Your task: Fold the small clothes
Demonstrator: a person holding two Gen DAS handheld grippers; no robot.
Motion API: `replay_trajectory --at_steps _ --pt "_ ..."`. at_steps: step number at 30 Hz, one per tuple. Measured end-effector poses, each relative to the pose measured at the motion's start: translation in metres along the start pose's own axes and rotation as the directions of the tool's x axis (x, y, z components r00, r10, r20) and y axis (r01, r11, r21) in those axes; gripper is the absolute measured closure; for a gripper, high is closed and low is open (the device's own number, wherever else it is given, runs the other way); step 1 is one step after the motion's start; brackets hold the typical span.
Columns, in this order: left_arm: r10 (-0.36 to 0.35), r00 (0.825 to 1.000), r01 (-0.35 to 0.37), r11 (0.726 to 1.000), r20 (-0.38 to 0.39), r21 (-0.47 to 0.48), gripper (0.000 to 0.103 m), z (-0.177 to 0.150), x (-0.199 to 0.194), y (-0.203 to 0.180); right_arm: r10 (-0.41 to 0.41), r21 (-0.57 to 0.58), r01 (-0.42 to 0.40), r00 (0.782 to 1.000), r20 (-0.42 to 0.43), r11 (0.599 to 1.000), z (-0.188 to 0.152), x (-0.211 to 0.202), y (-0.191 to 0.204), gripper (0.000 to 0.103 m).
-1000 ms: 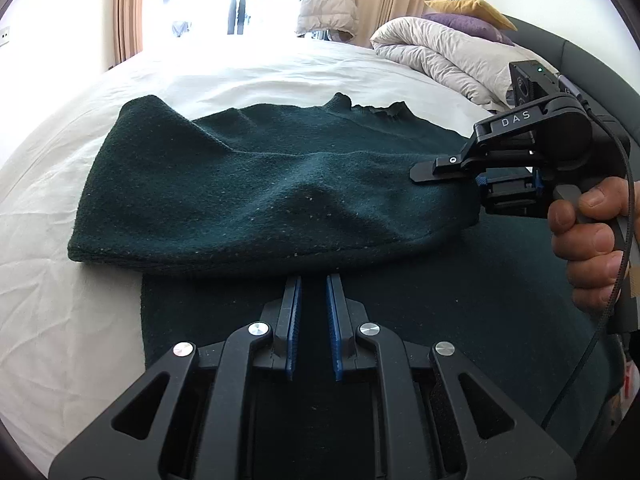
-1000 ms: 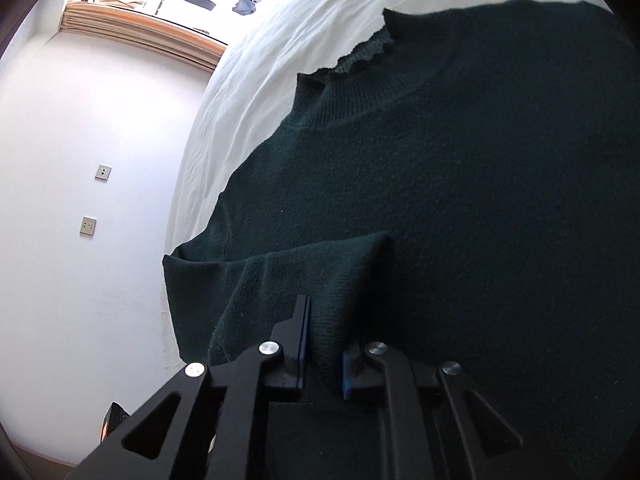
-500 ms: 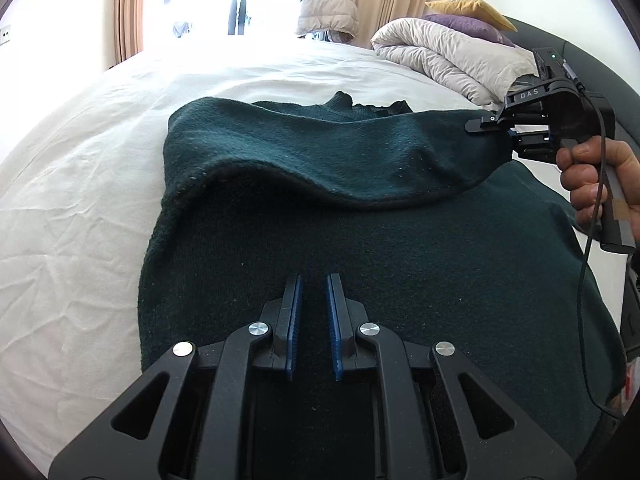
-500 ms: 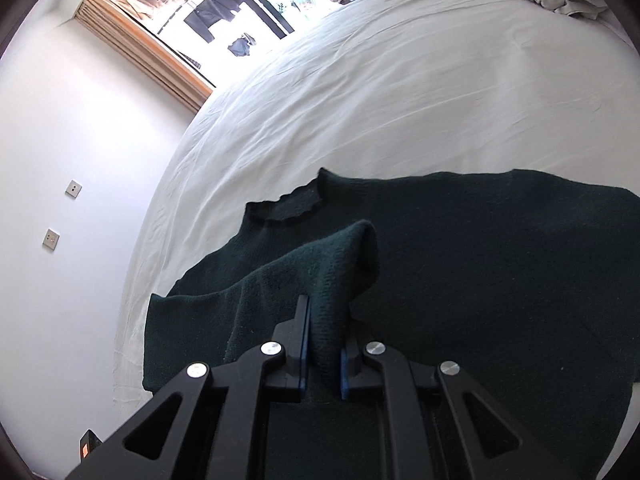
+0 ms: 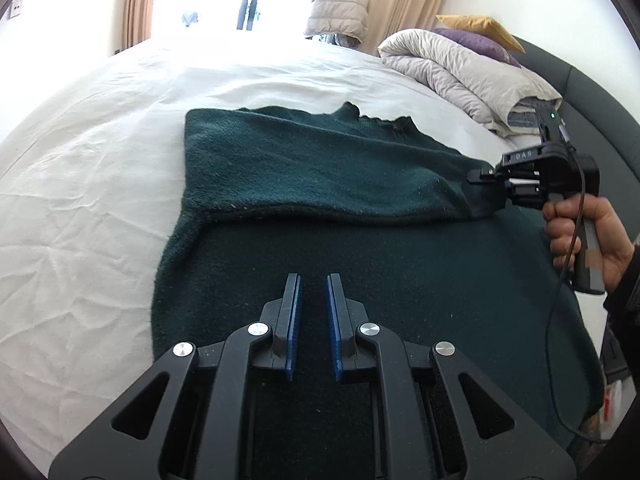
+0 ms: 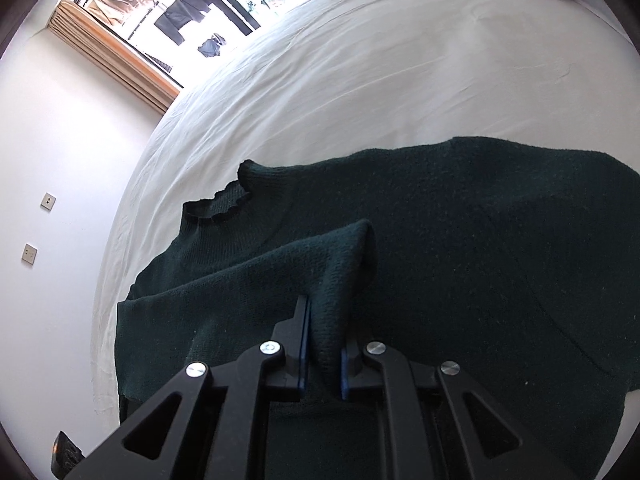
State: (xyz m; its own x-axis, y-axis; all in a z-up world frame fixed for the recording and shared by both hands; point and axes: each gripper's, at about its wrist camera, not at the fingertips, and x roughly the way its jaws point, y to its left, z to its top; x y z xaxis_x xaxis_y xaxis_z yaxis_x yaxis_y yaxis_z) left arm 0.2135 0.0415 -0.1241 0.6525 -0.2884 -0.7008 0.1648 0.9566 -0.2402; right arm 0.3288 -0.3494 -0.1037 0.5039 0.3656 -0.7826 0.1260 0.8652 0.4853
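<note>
A wide bed covered in a white sheet filled most of both views, with a rumpled pale duvet piled near its dark headboard. A dark green knitted sweater lay spread flat across the bed, its frilled neck toward the window. One sleeve was folded over the sweater's body. The right gripper, held in a person's hand, had its fingers pinched tight on the cuff end of that sleeve, lifting it slightly off the body. The left gripper hovered over the sweater's lower half, fingers narrow, with a small gap between the blue pads and nothing held.
</note>
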Motion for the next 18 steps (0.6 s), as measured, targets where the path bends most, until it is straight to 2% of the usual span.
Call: replay_trajectory --at_steps 3,4,8,10,15,18 --pt "-0.008 0.998 0.011 0.999 0.062 -0.039 0.091 0.022 -0.014 0.004 -0.007 0.006 0.007 1.000 -0.009 1.000 0.001 0.003 -0.003 0.088" --pt "0.011 0.997 -0.009 1.000 0.073 -0.028 0.091 0.032 -0.014 0.001 -0.014 0.018 0.014 1.000 -0.011 1.000 0.002 0.005 -0.008 0.085" --pt "0.090 0.992 -0.095 0.994 0.083 0.050 0.091 0.071 0.002 -0.009 0.010 0.053 -0.010 1.000 0.010 0.999 0.004 0.008 -0.015 0.085" --pt "0.136 0.989 -0.140 0.987 0.053 0.079 0.091 0.082 0.021 -0.009 0.000 0.036 0.000 1.000 0.010 0.999 0.003 0.008 -0.014 0.085" --pt "0.199 0.978 -0.192 0.977 -0.068 0.087 0.091 0.077 0.074 0.007 0.024 0.056 -0.026 0.999 0.037 0.998 0.006 0.007 -0.022 0.085" --pt "0.173 0.984 -0.171 0.983 -0.037 0.062 0.091 0.072 0.075 0.013 0.004 0.052 -0.007 0.999 0.054 0.999 0.011 0.007 -0.023 0.085"
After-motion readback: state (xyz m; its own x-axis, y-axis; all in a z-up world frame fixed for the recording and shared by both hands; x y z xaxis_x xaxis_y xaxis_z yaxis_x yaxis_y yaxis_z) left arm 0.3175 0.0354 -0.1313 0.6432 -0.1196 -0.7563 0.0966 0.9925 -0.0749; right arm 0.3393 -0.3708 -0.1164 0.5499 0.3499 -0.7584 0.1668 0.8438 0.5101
